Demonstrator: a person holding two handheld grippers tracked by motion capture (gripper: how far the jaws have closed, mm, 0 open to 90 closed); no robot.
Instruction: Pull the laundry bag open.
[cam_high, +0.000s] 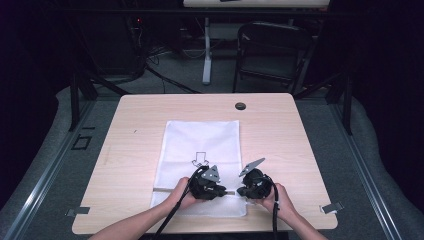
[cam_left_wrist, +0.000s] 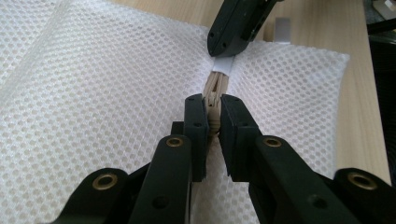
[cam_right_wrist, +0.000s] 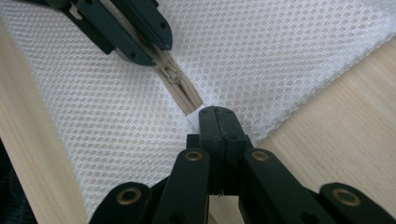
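A white mesh bag (cam_high: 202, 145) lies flat on the wooden table (cam_high: 280, 130), with a beige zipper (cam_right_wrist: 180, 88) running across its near end. My left gripper (cam_left_wrist: 213, 112) is shut on the zipper pull, and the slider (cam_right_wrist: 167, 72) sits just in front of its jaws. Facing it, my right gripper (cam_right_wrist: 216, 116) is shut on the small white tab (cam_left_wrist: 223, 65) at the zipper's end, near the bag's right edge. In the high view the left gripper (cam_high: 226, 191) and right gripper (cam_high: 239, 191) nearly meet tip to tip, each held in a hand.
A black grommet (cam_high: 240, 106) sits in the table's far edge. Metal clips (cam_high: 331, 207) mark the front corners. A folding chair (cam_high: 272, 50) and a table leg stand beyond the table. Bare wood surrounds the bag on both sides.
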